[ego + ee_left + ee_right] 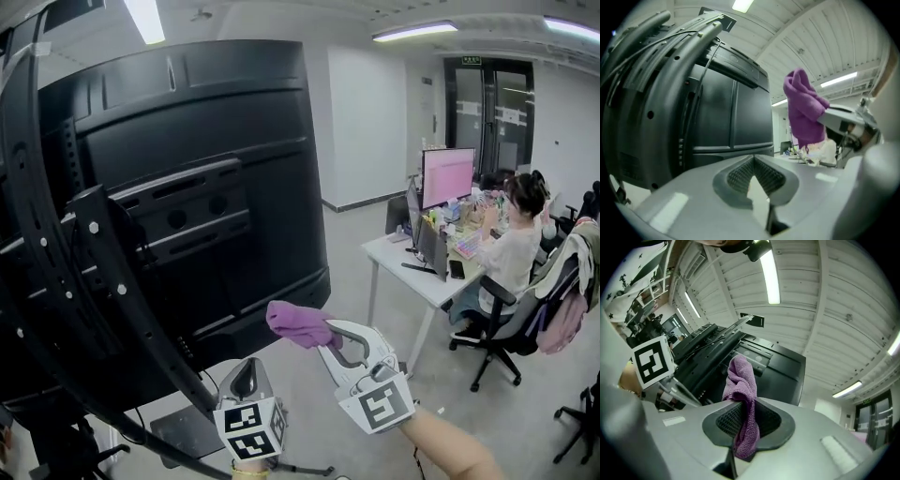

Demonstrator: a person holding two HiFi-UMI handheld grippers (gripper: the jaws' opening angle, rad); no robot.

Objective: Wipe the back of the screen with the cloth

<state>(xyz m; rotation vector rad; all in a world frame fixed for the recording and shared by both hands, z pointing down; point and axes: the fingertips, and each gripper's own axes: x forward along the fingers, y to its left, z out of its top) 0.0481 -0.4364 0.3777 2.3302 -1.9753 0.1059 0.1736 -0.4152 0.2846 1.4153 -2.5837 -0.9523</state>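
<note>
Left tool [753,161] sits nearest, clenched on nothing, idle. Right tool [743,404] pinches the cloth [740,376], bunched end fwd, prob. to meet the screen [216,141] back first; that's just ahead, apparently not touching.

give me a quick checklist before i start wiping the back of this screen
1. Cloth clamped in the right gripper: ok, the jaws are shut on it.
2. Enough cloth past the jaws to wipe with: ok, a bunched end stands out beyond the tips.
3. Cloth touching the back of the screen: not ok, the left gripper view shows a gap between them.
4. Left gripper out of the way: ok, shut, empty, low beside the right one.
5. Screen steady on its stand under pressure: cannot tell.
</note>
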